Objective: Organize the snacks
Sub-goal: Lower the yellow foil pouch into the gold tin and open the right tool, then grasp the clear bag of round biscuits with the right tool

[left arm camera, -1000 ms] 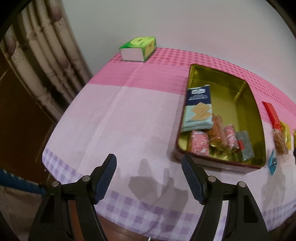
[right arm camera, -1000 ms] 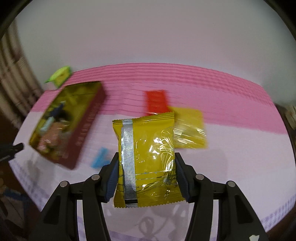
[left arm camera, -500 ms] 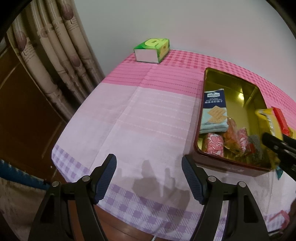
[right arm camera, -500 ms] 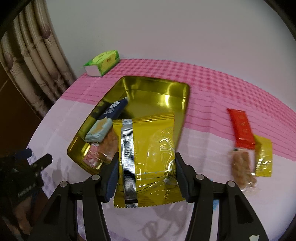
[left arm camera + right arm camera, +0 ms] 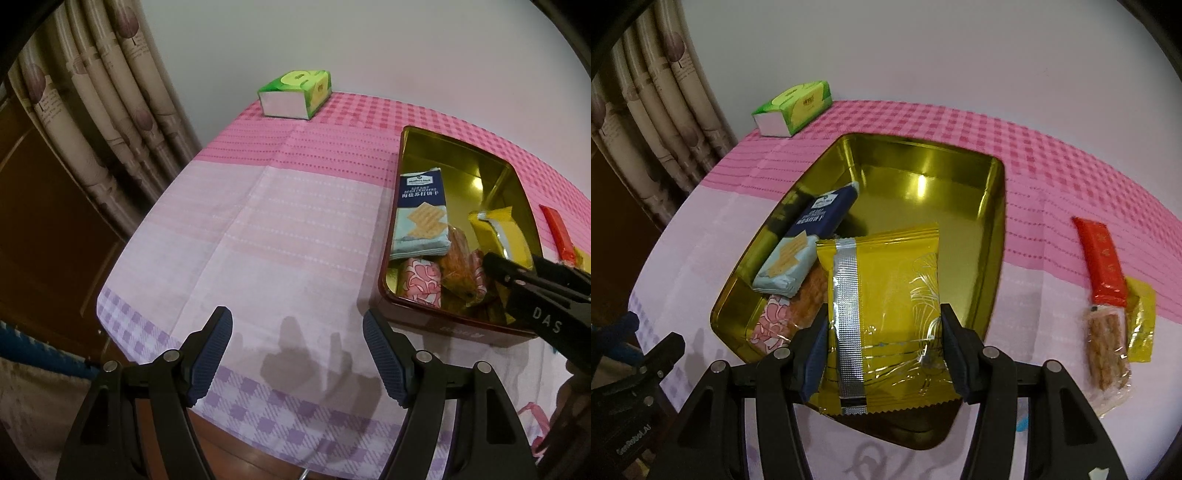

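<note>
The yellow packet (image 5: pixel 882 317) has a silver seam strip and a clear crinkled lower half. The right gripper (image 5: pixel 882 354) pinches it between its jaws, tilted steeply down over the near end of the gold tin (image 5: pixel 923 173). Beyond the jaws, a blue cracker pack (image 5: pixel 809 243) and a pink sweet (image 5: pixel 772 325) lie in the tin. The left gripper (image 5: pixel 297 354) hangs with jaws spread, empty, above the surface (image 5: pixel 288 229); the tin sits right of them.
</note>
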